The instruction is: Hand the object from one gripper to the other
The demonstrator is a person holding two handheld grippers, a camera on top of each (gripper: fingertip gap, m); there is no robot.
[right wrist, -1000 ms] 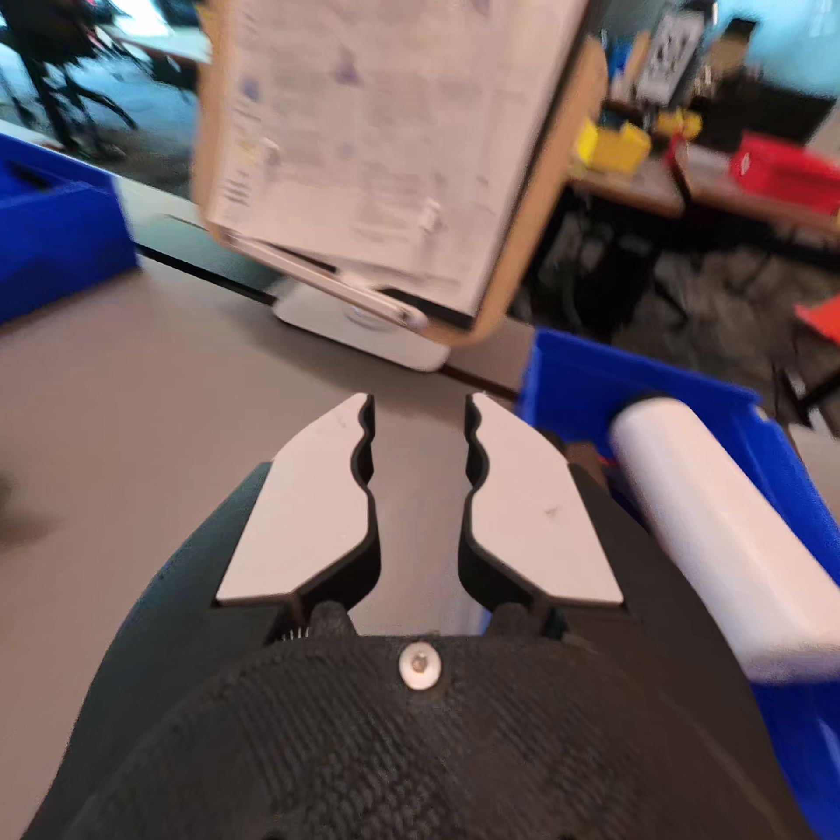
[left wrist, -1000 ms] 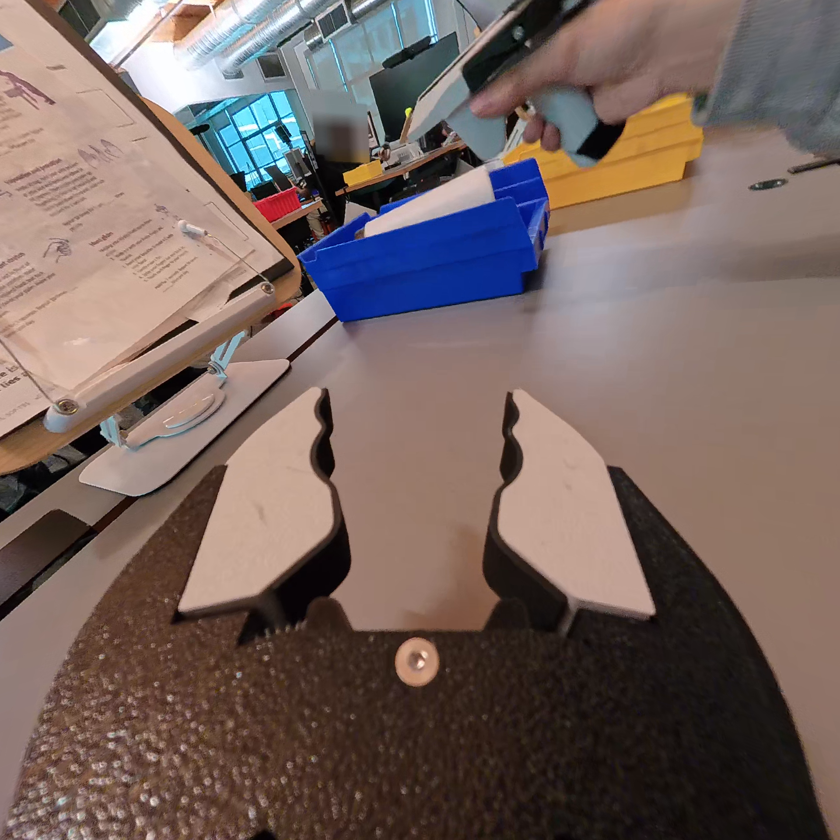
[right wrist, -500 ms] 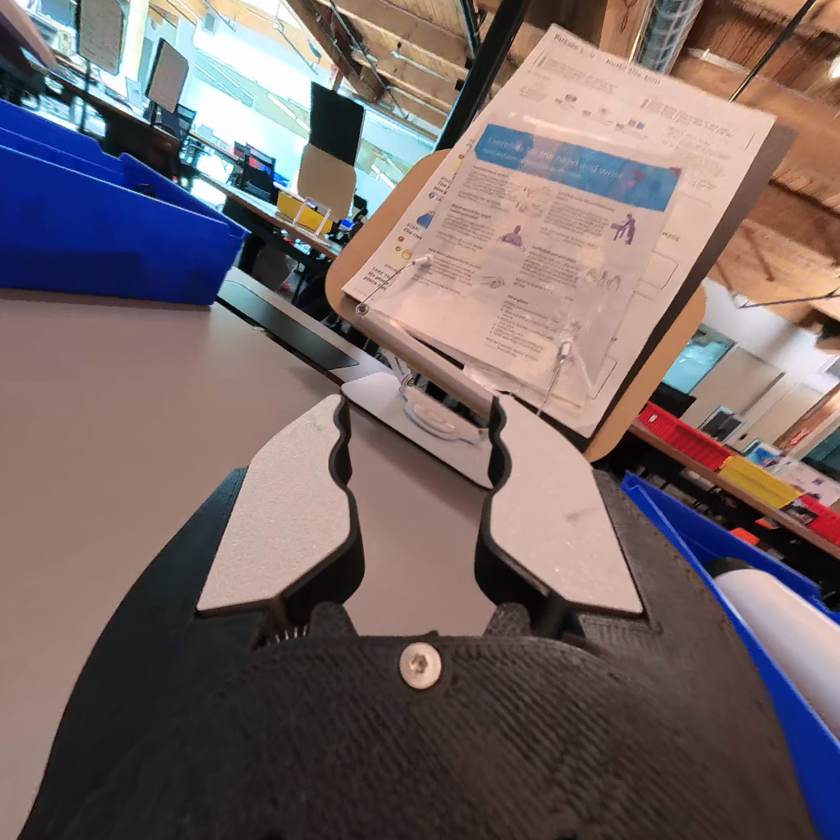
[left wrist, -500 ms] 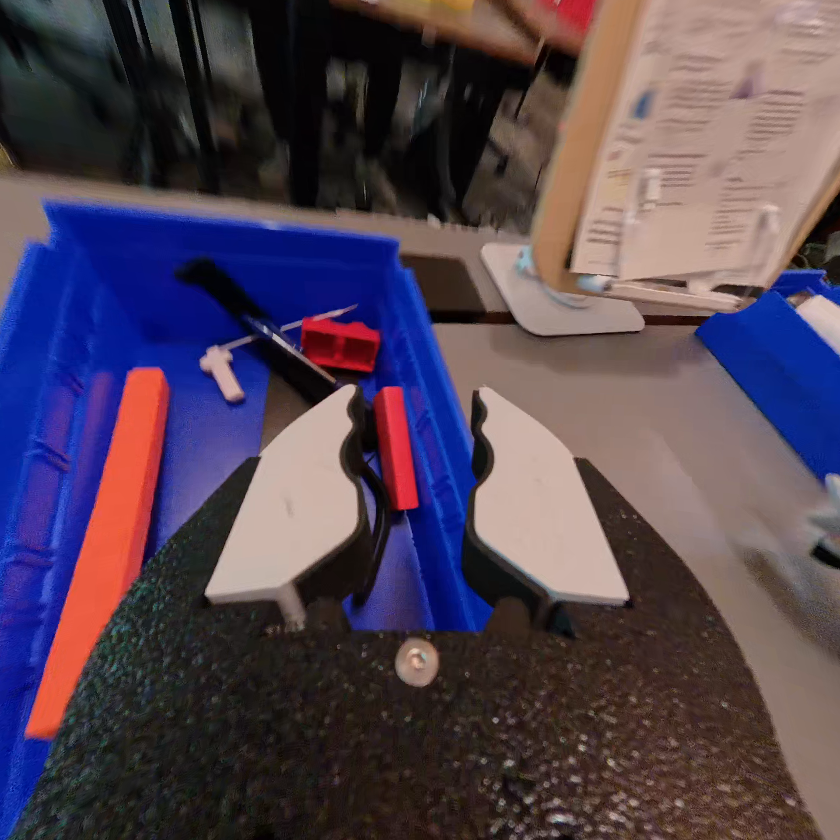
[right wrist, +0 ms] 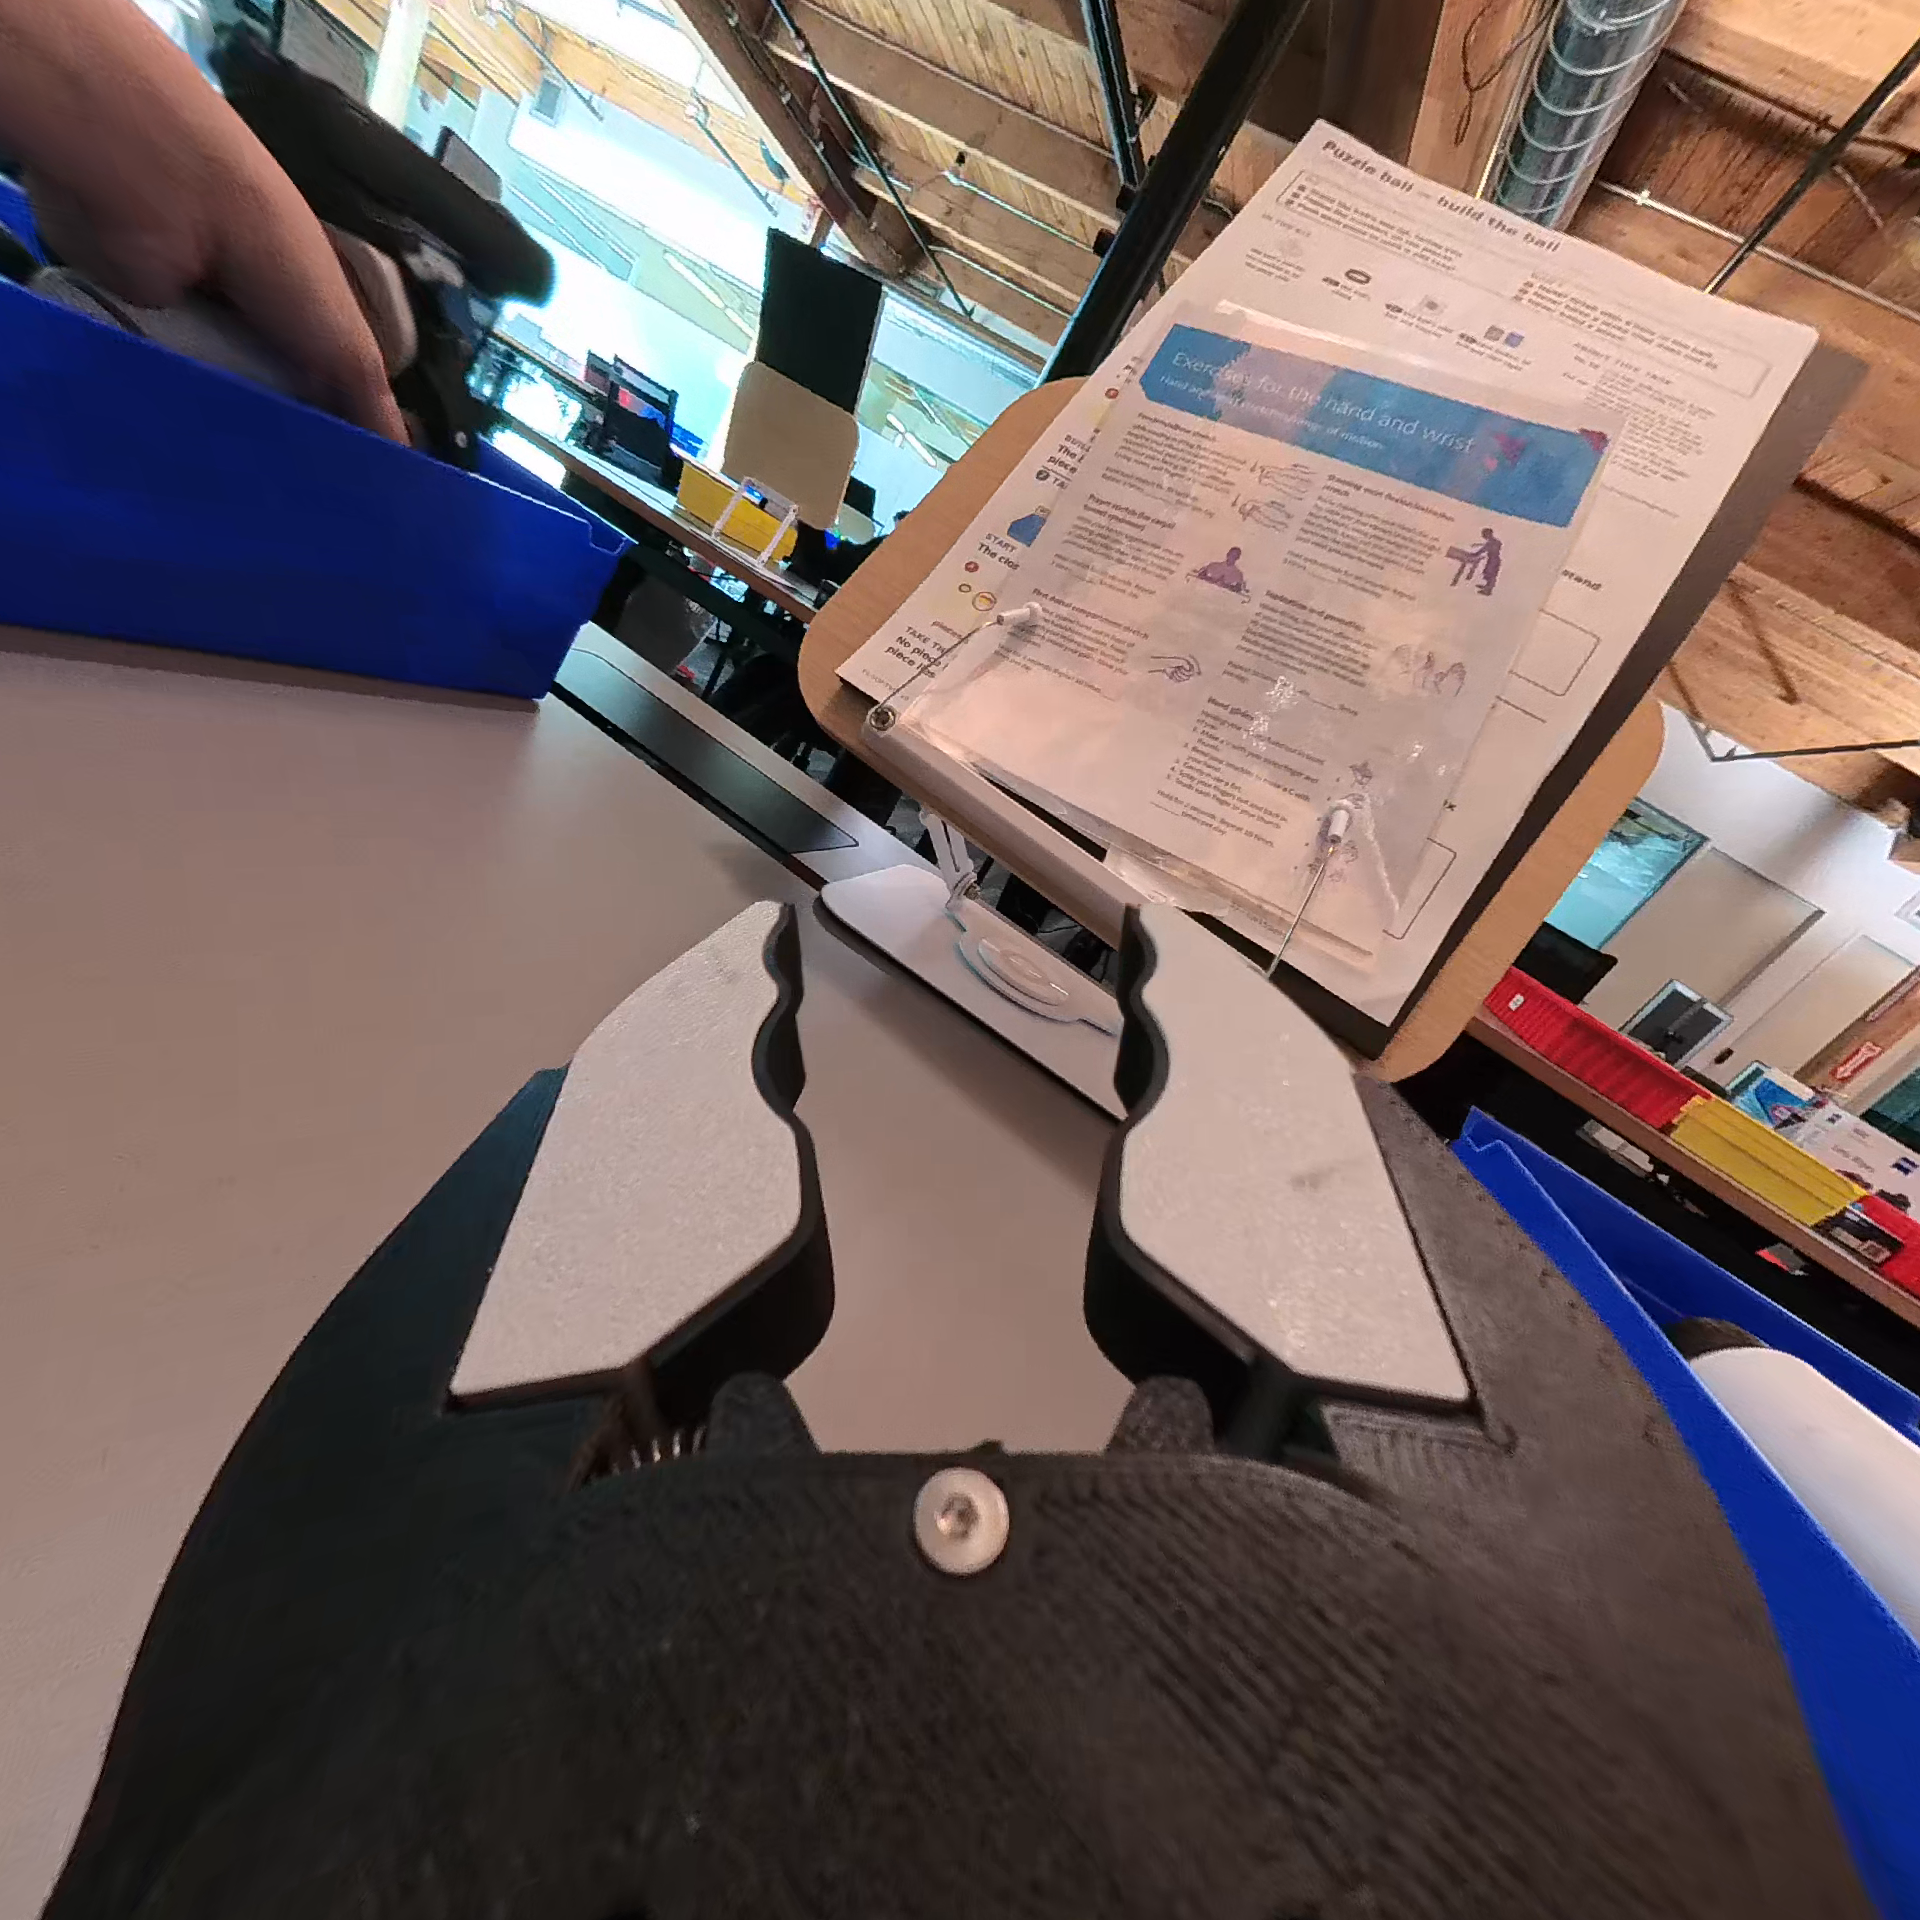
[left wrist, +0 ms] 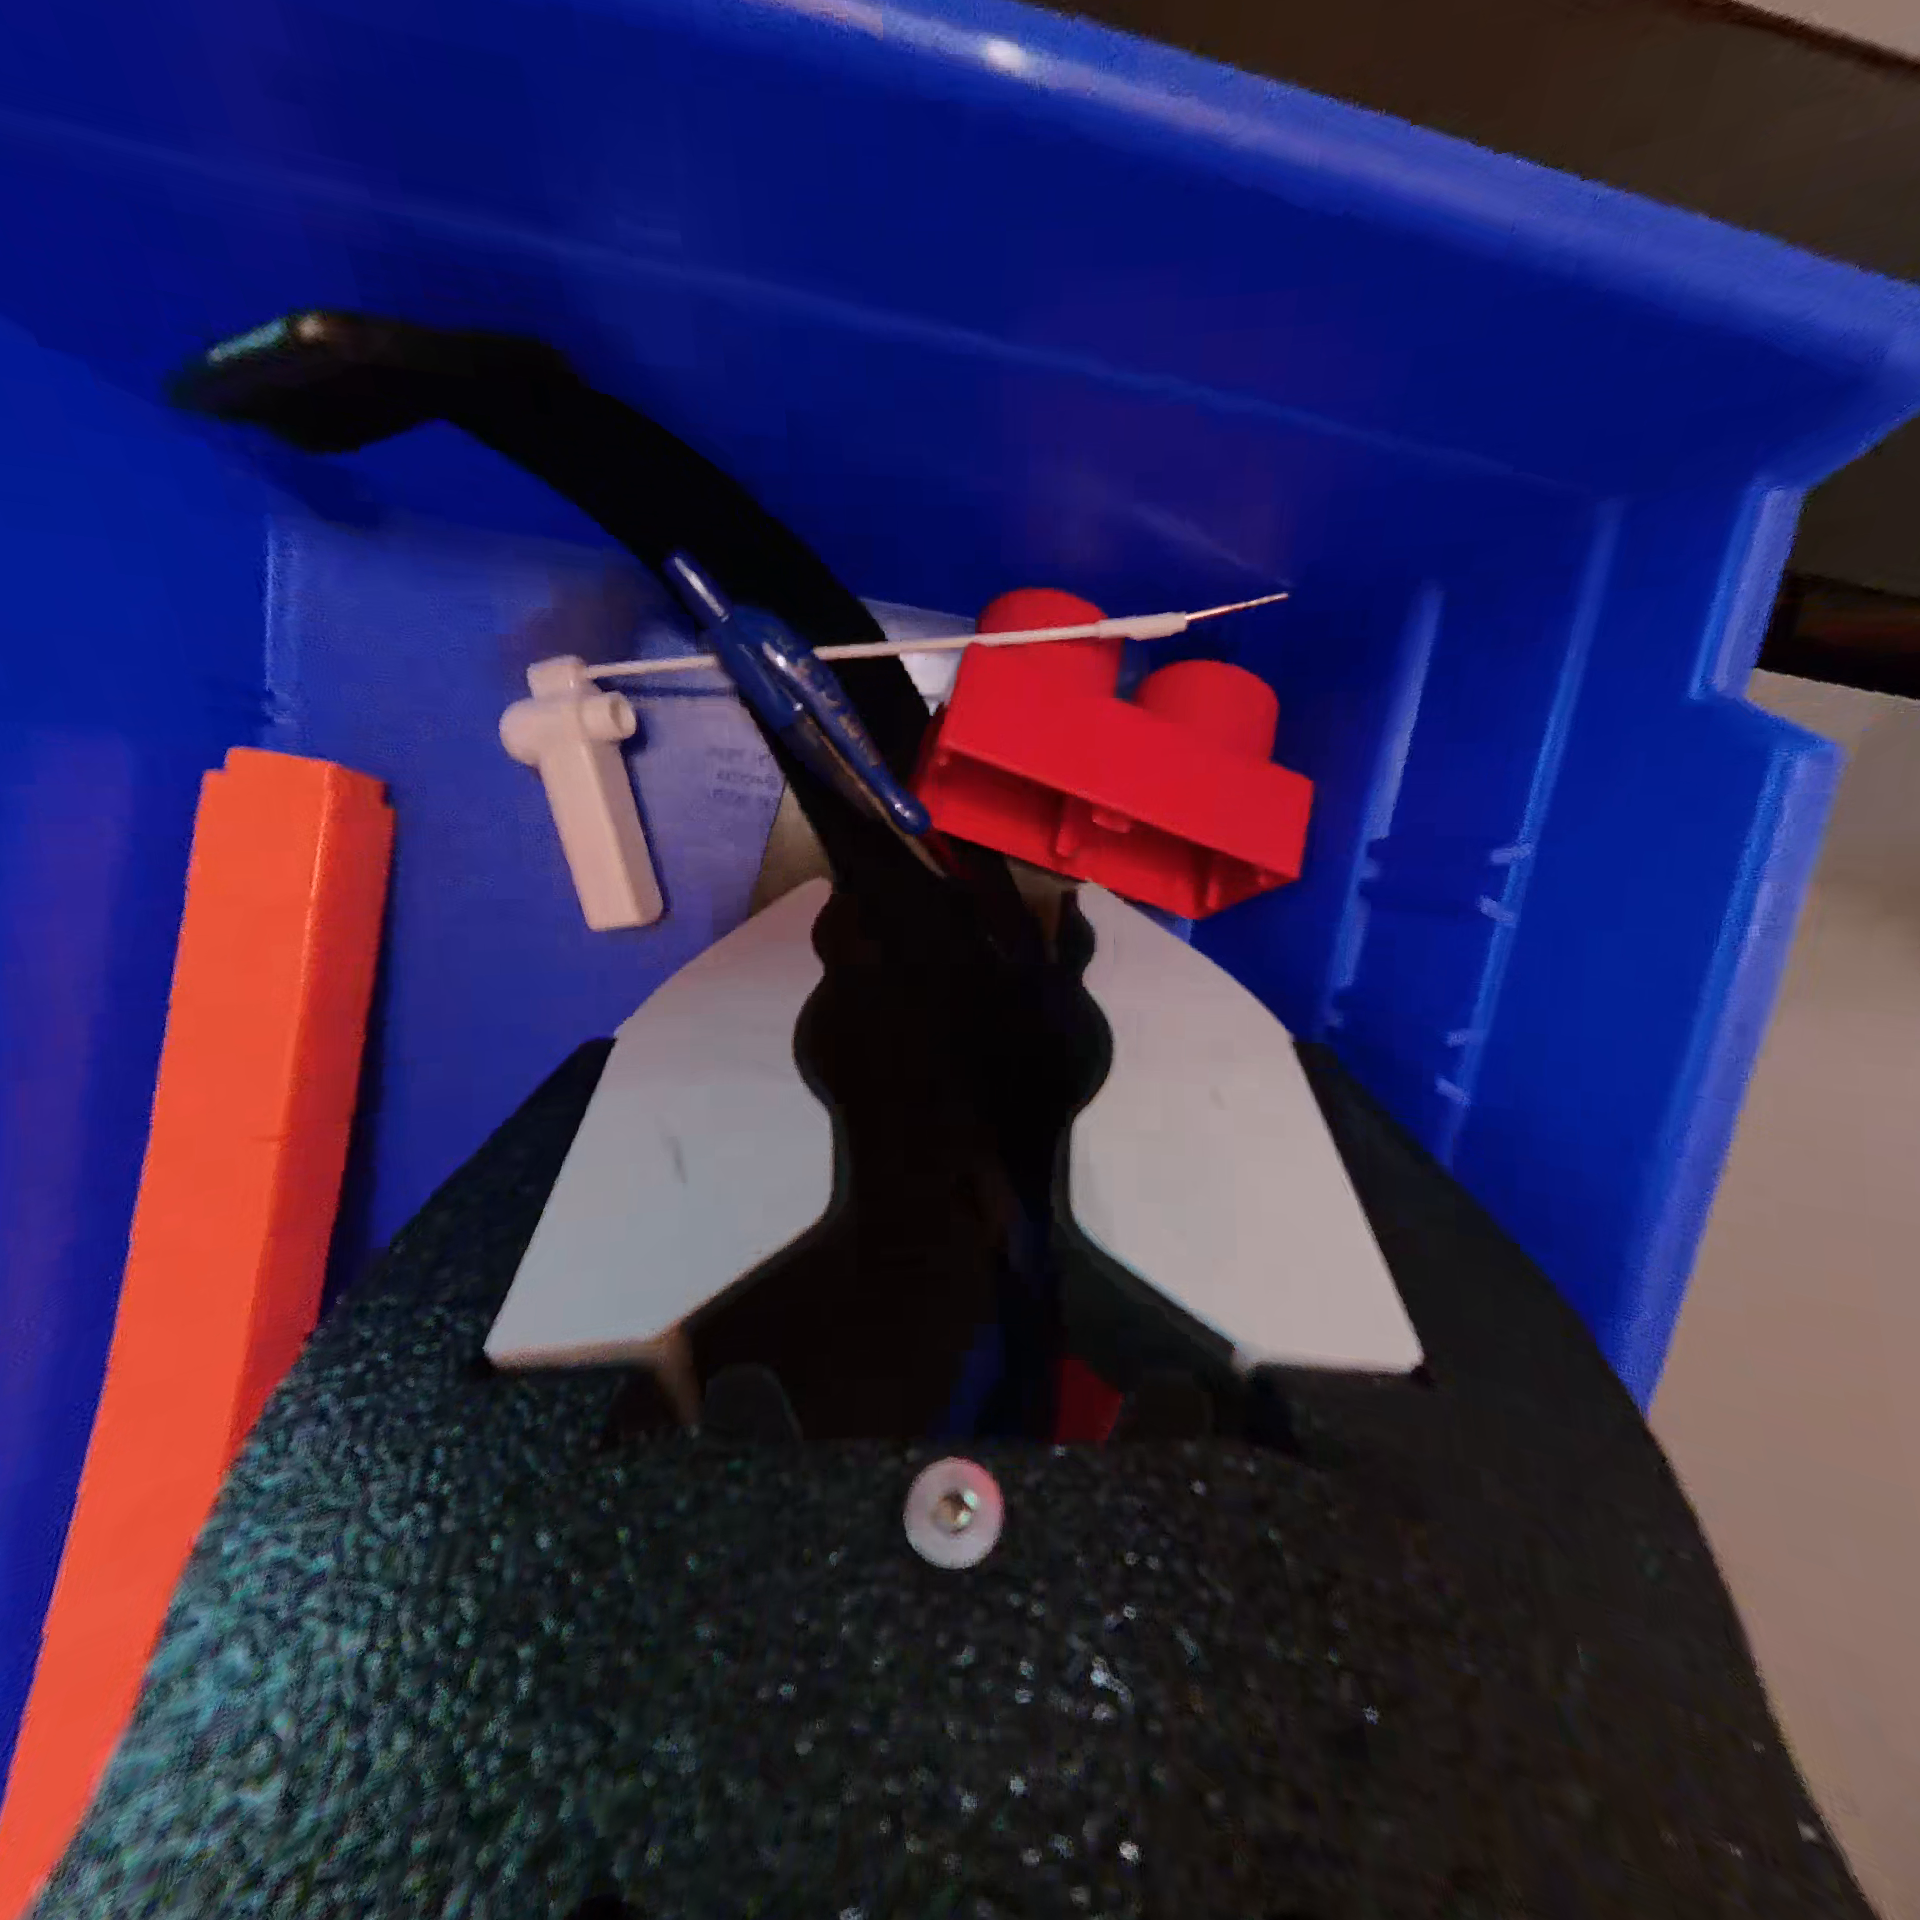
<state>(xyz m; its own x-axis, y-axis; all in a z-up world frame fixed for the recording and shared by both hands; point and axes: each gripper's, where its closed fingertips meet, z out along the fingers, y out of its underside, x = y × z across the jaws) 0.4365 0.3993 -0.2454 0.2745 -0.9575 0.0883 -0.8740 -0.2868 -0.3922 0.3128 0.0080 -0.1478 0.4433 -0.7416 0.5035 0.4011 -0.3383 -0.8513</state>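
Our left gripper (left wrist: pixel 951 935) is down in the blue bin (left wrist: pixel 1039 343), fingers narrowed around the black curved handle (left wrist: pixel 623 457) beside the red brick (left wrist: pixel 1112 790); whether they pinch it we cannot tell. Our right gripper (right wrist: pixel 961 987) hangs spread above the grey table (right wrist: pixel 260 883).

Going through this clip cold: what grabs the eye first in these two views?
In the left wrist view, the left gripper is plunged into a blue bin, its fingers astride a black strap beside a red toy brick, with an orange bar at left. In the right wrist view, the right gripper hangs open and empty over the grey table, facing a document stand.
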